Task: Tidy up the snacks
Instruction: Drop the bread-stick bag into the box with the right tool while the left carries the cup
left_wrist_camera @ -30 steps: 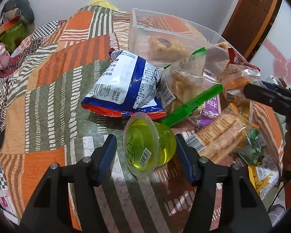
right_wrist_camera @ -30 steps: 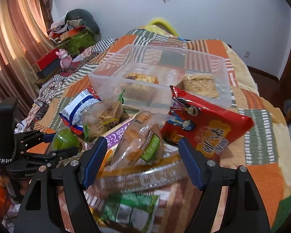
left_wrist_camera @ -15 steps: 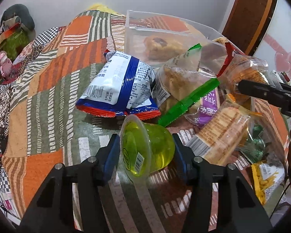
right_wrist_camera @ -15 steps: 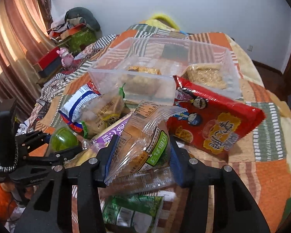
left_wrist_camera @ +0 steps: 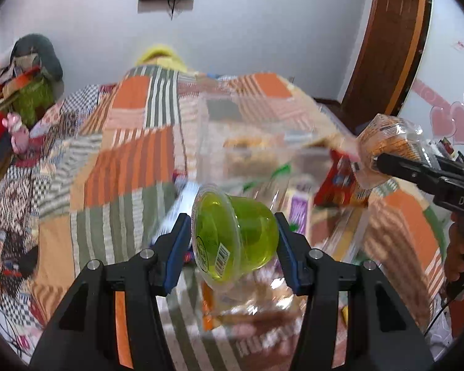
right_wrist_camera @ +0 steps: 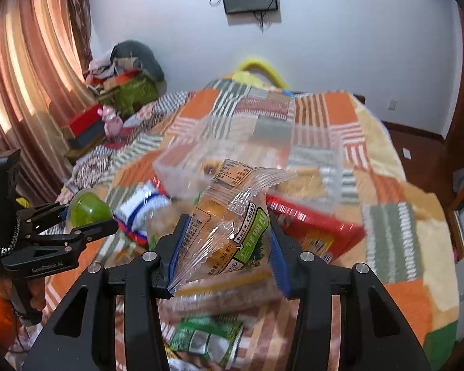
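Observation:
My left gripper [left_wrist_camera: 232, 241] is shut on a green jelly cup [left_wrist_camera: 235, 235], which lies sideways between the blue pads, lifted off the patchwork bedspread [left_wrist_camera: 126, 167]. My right gripper [right_wrist_camera: 225, 247] is shut on a clear bread packet [right_wrist_camera: 229, 219] with a green label, also raised above the pile. From the right wrist view, the left gripper [right_wrist_camera: 86, 219] with the jelly cup [right_wrist_camera: 88, 208] is at the left. The right gripper's finger [left_wrist_camera: 417, 173] and its bread packet [left_wrist_camera: 389, 145] show at the right of the left wrist view. A clear plastic bin [right_wrist_camera: 250, 160] holding a few snacks sits beyond both.
A red snack bag [right_wrist_camera: 315, 225], a blue-and-white bag [right_wrist_camera: 139, 207], long biscuit packs [right_wrist_camera: 225, 290] and a green packet [right_wrist_camera: 204, 337] lie on the bed below the grippers. Clutter and boxes [right_wrist_camera: 123, 92] stand by the curtain at left. A wooden door [left_wrist_camera: 389, 40] is at right.
Both grippers closed, the left on the jelly cup and the right on the bread packet, then rose off the bed with them. The snack pile now sits lower in both views.

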`<state>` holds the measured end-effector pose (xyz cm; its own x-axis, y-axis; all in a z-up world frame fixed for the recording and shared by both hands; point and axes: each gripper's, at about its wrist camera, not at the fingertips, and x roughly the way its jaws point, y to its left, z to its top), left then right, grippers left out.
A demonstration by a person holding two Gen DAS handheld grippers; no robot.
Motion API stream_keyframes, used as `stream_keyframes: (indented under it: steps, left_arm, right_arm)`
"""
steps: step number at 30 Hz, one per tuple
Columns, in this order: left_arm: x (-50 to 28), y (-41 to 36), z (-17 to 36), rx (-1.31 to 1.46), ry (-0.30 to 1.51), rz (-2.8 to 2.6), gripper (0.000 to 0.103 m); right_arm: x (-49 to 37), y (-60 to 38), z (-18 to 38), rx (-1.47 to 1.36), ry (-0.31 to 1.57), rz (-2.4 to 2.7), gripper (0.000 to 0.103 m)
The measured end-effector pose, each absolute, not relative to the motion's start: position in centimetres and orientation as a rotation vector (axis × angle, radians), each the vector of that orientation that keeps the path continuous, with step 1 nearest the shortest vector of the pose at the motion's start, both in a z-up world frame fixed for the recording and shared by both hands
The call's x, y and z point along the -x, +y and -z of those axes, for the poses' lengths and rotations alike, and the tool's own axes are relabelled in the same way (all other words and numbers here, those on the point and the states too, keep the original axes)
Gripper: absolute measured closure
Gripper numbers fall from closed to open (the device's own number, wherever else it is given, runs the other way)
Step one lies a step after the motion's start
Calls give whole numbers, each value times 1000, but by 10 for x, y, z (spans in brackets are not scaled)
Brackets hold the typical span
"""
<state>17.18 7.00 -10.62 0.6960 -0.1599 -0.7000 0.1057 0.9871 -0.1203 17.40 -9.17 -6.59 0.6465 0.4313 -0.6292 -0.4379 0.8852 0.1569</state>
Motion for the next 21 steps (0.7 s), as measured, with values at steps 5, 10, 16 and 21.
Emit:
stream_keyframes:
  steps: [5,10,16,21]
  left_arm:
    - [-196,62,87,71,736,165,50]
    - [-223,53,81,60,717,176,50]
    - [-264,53,86,82,731,190,80]
    - [-292,59,100,93,760,163,80]
  right_arm:
    - [-190,-93,50,0,664,-471,59]
    - [-211,-85,45,10,644,-453,59]
    - [-237,-70,59,21,683,-450,59]
    - [-256,-59,79,37,746,-440,59]
